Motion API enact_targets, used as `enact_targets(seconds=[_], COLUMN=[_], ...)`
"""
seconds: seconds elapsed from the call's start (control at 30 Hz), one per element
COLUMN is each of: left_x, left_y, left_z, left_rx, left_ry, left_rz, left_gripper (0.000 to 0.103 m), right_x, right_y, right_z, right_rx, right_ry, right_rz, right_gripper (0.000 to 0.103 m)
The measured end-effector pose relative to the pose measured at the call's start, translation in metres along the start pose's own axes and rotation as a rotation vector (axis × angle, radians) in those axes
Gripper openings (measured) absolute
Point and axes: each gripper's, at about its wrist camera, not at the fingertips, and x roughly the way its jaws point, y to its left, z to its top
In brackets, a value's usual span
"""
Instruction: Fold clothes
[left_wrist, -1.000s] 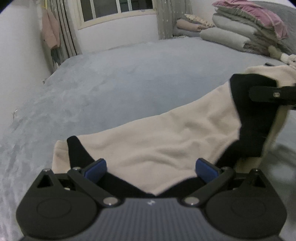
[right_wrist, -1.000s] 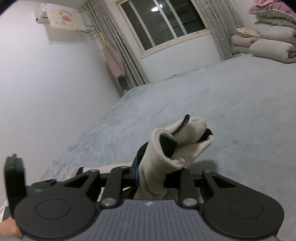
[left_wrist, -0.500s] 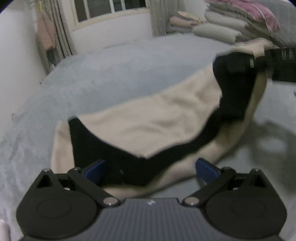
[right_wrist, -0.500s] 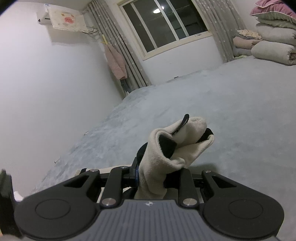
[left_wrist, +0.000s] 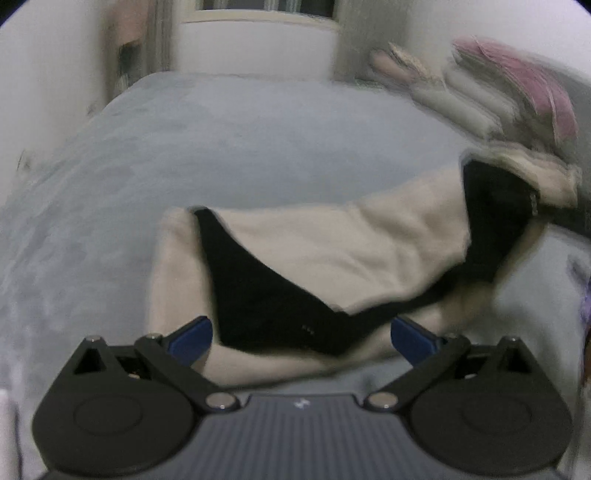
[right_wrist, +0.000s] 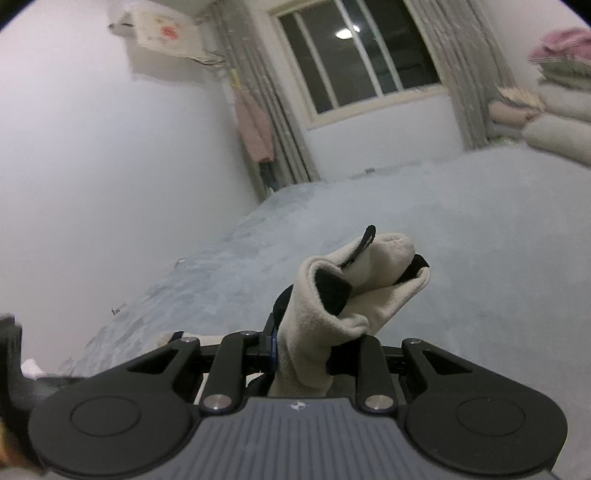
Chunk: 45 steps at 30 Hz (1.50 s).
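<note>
A cream fleece garment (left_wrist: 332, 251) with black panels lies stretched across the grey bed (left_wrist: 258, 147). Its near edge reaches in between my left gripper's blue pads (left_wrist: 188, 336). My left gripper (left_wrist: 301, 336) is open and the pads do not press on the cloth. The garment's right end is lifted off the bed toward a dark finger at the frame's right edge; this view is blurred. In the right wrist view my right gripper (right_wrist: 301, 350) is shut on a bunched end of the garment (right_wrist: 332, 295), which sticks up between its fingers.
Folded quilts (left_wrist: 498, 99) are stacked at the bed's far right, also in the right wrist view (right_wrist: 554, 110). A white wall (right_wrist: 110, 166) runs along the bed's left side. Behind the bed are a window (right_wrist: 354, 62), curtains and a hanging pink garment (right_wrist: 255, 129).
My left gripper has drawn back from the garment, so more of the cloth and its near edge now show ahead of the pads. My right gripper keeps its grip and has hardly moved.
</note>
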Motion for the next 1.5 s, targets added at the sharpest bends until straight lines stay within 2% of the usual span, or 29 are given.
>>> enact_targets(seconds=[0.17, 0.3, 0.5, 0.73, 0.87, 0.93, 1.03, 1.07, 1.1, 1.13, 1.17, 1.2, 1.27, 1.3, 1.43, 1.5], left_x=[-0.033, -0.027, -0.026, -0.029, -0.031, -0.029, -0.026, -0.024, -0.022, -0.021, -0.019, -0.018, -0.016, -0.016, -0.014, -0.014], left_y=[0.056, 0.085, 0.104, 0.135, 0.147, 0.148, 0.149, 0.149, 0.149, 0.15, 0.151, 0.151, 0.153, 0.152, 0.146, 0.137], left_z=[0.01, 0.009, 0.009, 0.006, 0.004, 0.004, 0.004, 0.003, 0.003, 0.002, 0.002, 0.003, 0.003, 0.003, 0.003, 0.004], left_rx=[-0.213, -0.36, -0.394, -0.478, -0.502, -0.509, -0.521, -0.525, -0.53, -0.534, -0.539, -0.543, -0.552, -0.549, -0.531, -0.51], left_ry=[-0.093, -0.088, -0.108, -0.128, -0.128, -0.125, -0.124, -0.123, -0.122, -0.121, -0.12, -0.12, -0.119, -0.119, -0.119, -0.122], left_rz=[-0.046, -0.101, -0.076, -0.083, -0.08, -0.086, -0.111, -0.127, -0.144, -0.16, -0.171, -0.176, -0.187, -0.187, -0.192, -0.201], left_gripper=[0.103, 0.103, 0.103, 0.103, 0.103, 0.103, 0.103, 0.103, 0.103, 0.103, 0.103, 0.103, 0.103, 0.103, 0.103, 0.103], right_x=[-0.001, 0.001, 0.035, 0.088, 0.119, 0.125, 0.128, 0.129, 0.129, 0.13, 0.128, 0.12, 0.102, 0.093, 0.061, 0.046], right_y=[0.029, 0.063, 0.128, 0.202, 0.222, 0.231, 0.235, 0.236, 0.238, 0.24, 0.242, 0.243, 0.238, 0.231, 0.189, 0.165], right_z=[-0.004, -0.008, -0.019, -0.047, -0.077, -0.088, -0.088, -0.087, -0.088, -0.088, -0.088, -0.085, -0.075, -0.068, -0.037, -0.026], right_rx=[-0.163, -0.299, -0.494, -0.599, -0.618, -0.65, -0.64, -0.639, -0.657, -0.676, -0.683, -0.667, -0.594, -0.544, -0.407, -0.375], right_ry=[-0.031, -0.043, 0.002, 0.112, 0.198, 0.203, 0.212, 0.222, 0.245, 0.267, 0.283, 0.284, 0.273, 0.262, 0.209, 0.196], right_rz=[-0.036, -0.051, -0.101, -0.106, -0.114, -0.132, -0.15, -0.143, -0.109, -0.075, -0.031, 0.035, 0.172, 0.213, 0.279, 0.28], right_gripper=[0.021, 0.021, 0.021, 0.021, 0.021, 0.021, 0.023, 0.026, 0.038, 0.063, 0.073, 0.078, 0.078, 0.078, 0.078, 0.078])
